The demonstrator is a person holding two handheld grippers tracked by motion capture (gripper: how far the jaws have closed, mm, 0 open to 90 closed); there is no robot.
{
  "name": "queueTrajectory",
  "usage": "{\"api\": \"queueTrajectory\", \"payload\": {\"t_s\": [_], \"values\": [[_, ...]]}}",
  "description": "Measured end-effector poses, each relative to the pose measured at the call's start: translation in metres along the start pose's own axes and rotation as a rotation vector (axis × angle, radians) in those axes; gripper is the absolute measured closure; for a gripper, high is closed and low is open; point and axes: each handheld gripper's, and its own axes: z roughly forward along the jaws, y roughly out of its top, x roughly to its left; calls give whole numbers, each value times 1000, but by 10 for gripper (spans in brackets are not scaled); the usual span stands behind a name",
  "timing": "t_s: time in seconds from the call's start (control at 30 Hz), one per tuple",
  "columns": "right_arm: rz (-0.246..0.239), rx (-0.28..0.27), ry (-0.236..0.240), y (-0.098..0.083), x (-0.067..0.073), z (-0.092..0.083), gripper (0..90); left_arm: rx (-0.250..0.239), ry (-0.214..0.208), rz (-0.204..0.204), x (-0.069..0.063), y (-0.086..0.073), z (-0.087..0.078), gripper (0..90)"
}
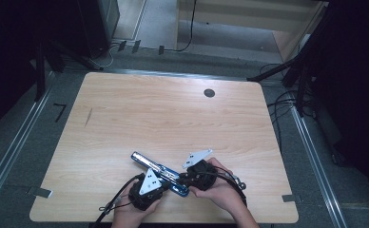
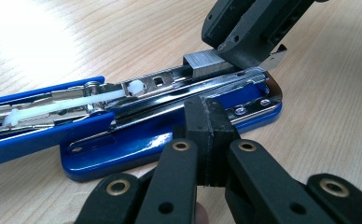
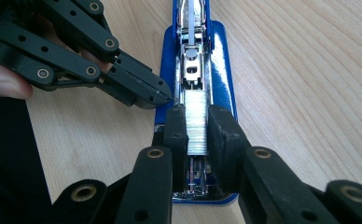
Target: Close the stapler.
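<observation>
Both grippers meet at the opened blue stapler (image 1: 160, 171) near the table's (image 1: 125, 109) near edge; right gripper (image 3: 197, 128) pinches a staple strip (image 3: 197, 121) over its channel, left gripper (image 2: 206, 119) is closed, empty, against its base.

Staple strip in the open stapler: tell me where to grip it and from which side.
Grip the staple strip across its two long flat sides, coming from above at the stapler's front end. It lies lengthwise in the narrow open channel, so the sides are the faces easiest to reach. The right gripper already pinches it that way; the left gripper, shut, rests against the blue base.
</observation>
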Motion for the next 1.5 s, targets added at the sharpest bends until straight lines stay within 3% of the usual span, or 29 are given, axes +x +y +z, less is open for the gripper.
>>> {"api": "queueTrajectory", "payload": {"t_s": [0.4, 1.5], "values": [[-15, -16, -9, 0, 3, -3, 798, 1, 1, 2, 0, 0, 0, 900], [-35, 9, -29, 2, 4, 0, 798, -2, 1, -2, 0, 0, 0, 900]]}}
